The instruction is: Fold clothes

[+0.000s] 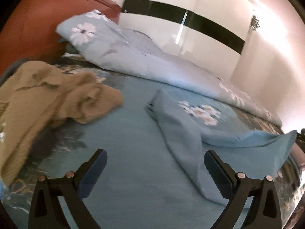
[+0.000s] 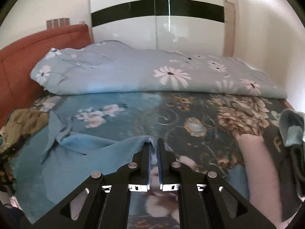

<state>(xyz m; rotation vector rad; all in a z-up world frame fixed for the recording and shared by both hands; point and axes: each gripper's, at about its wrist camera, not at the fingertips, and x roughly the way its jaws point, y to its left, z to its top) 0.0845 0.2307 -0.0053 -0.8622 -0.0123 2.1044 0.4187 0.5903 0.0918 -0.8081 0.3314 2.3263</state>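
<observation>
A light blue garment (image 1: pixel 181 139) lies crumpled on the flowered bed sheet (image 1: pixel 133 99). In the right wrist view the same blue garment (image 2: pixel 80 158) spreads to the left, and my right gripper (image 2: pixel 154 143) is shut on its edge, holding it a little above the sheet. My left gripper (image 1: pixel 155 159) is open and empty, low over the sheet, with a strip of the blue garment just inside its right finger (image 1: pixel 217 168). A tan garment (image 1: pixel 47 99) lies bunched at the left; it also shows in the right wrist view (image 2: pixel 22 122).
A folded pale blue daisy quilt (image 2: pixel 152 74) lies along the far side of the bed. A red-brown headboard (image 2: pixel 28 57) stands at the left. A white wardrobe (image 2: pixel 156 19) is behind. More cloth (image 2: pixel 291 127) sits at the right edge.
</observation>
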